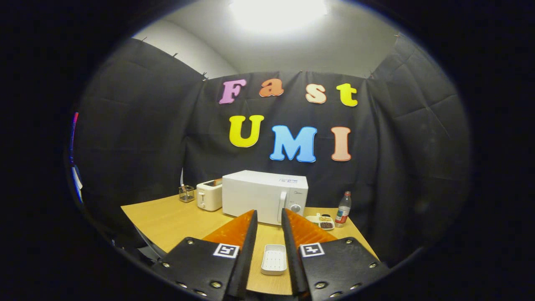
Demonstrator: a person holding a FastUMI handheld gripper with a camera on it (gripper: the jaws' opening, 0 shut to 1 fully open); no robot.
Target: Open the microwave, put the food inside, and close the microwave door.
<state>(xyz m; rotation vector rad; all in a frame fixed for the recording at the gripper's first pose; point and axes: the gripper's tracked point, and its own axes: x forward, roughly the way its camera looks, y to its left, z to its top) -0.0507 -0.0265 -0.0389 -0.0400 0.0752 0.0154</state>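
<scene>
Wooden tabletop (175,219) lies bare between the gripper (269,219) and the white microwave (264,195), whose door is shut. Fingers stand apart, gripping nothing — a white tray (274,259) sits between them. Toaster (209,195) touches the microwave's left side; bottle (343,209) and snack dish (322,221) crowd the right table edge.

Lower front of the microwave (265,193) hidden behind the fingertips of the gripper (269,215), its panel markings too small to tell, toaster (209,195) partly covered by the microwave's side, contents of the divided dish (321,221) too small to identify, wire basket (186,193) contents unclear, bottle (343,210) label unreadable
</scene>
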